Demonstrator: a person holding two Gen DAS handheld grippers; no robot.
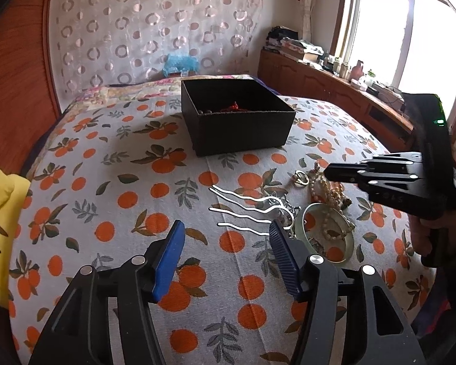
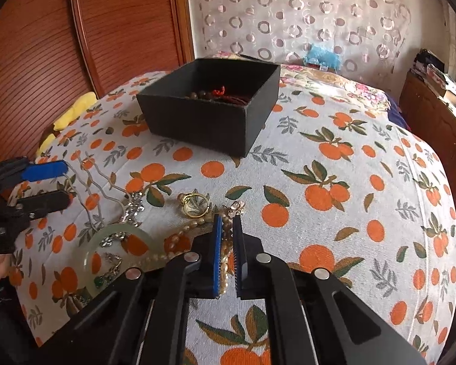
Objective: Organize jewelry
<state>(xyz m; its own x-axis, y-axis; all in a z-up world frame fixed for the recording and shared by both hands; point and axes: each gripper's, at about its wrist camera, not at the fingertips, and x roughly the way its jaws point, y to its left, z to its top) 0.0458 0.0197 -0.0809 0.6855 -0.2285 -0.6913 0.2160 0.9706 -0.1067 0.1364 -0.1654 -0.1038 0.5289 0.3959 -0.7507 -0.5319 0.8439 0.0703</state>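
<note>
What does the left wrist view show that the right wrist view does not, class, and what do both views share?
Only the left wrist view shows the bright window and the cluttered wooden sideboard below it.

Only the right wrist view shows the brown beads in the black box, and the right gripper nearly shut around the pearl necklace.

Both show the orange-print bedspread, the black box, the red item inside it, the wavy hairpins, the pale green bangle, the gold ring and the open left gripper.
</note>
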